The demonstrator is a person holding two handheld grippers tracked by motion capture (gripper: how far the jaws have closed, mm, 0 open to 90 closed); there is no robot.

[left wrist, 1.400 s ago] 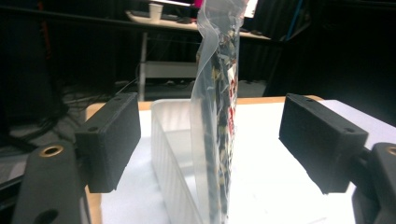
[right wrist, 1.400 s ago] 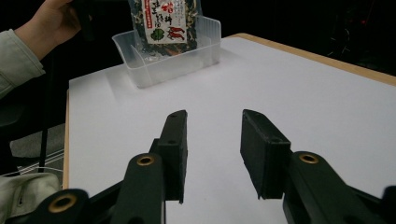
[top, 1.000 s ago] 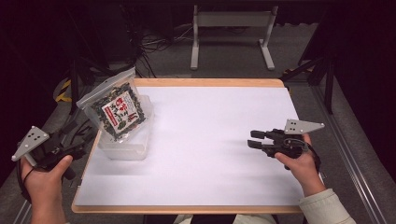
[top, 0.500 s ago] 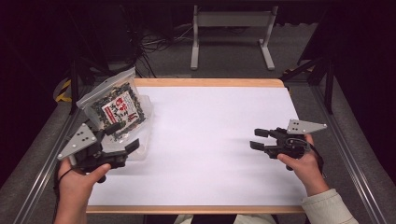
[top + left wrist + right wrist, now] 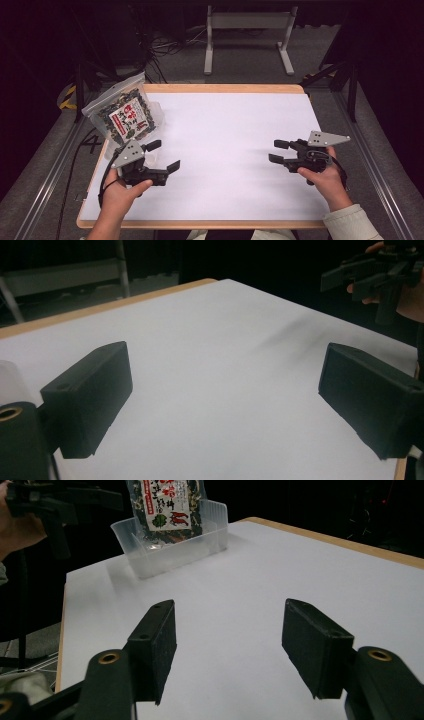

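We are holding both grippers empty, jaws apart and just opening, the left gripper (image 5: 162, 156) just beside the snack bag (image 5: 126, 114) standing in its clear tub (image 5: 170, 547), the right gripper (image 5: 276, 151) well apart.

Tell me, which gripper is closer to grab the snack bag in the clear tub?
Left. The left gripper sits open just beside the snack bag in its clear tub; the right gripper is across the table.
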